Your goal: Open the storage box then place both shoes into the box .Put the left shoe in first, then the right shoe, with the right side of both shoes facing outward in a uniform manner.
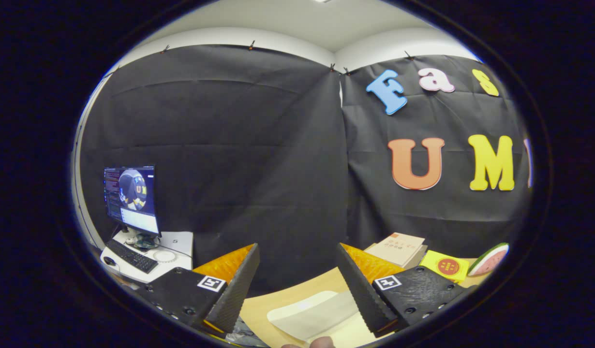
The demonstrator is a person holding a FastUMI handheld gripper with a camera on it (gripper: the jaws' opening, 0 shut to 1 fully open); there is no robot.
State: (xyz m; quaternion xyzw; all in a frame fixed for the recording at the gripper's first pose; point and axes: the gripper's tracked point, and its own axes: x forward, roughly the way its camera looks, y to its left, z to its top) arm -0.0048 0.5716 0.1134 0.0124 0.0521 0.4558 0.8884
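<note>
Between the two spread fingers (297,285), which are released and grasp nothing, a pale translucent rounded plastic sheet (317,313), possibly the storage box's lid, lies low on the light wooden tabletop (297,290), nearer the right finger. Its long axis runs slantwise from the left finger's base up toward the right one. It looks smooth, milky and flat. Beyond the right finger sit a tan paperback book (400,248) and a watermelon-slice toy (490,260).
</note>
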